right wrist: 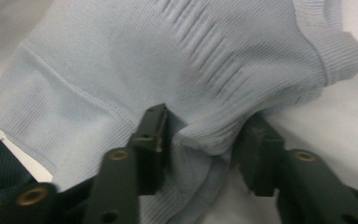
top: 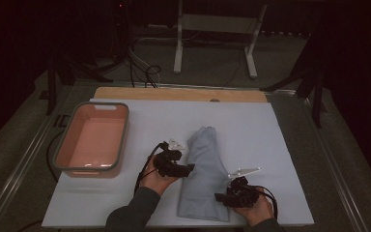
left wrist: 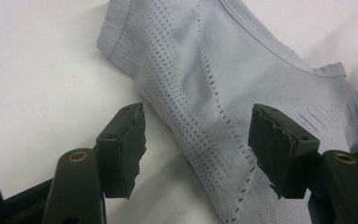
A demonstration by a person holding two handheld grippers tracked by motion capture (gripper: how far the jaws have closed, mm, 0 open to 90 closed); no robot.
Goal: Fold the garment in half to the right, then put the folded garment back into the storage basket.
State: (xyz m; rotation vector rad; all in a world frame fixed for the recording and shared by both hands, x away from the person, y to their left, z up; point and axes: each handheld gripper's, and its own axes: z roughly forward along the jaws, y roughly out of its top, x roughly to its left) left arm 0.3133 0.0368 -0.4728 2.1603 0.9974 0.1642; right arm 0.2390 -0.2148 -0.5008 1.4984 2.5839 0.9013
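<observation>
Pink basin (top: 94, 140), apparently holding nothing

Dim high view with dark surroundings, brighter gripper views, slightly soft focus, near jaws blurred

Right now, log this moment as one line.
left gripper: jaws open over light blue shirt | right gripper: jaws bunching shirt fold | pink bin: empty
</observation>
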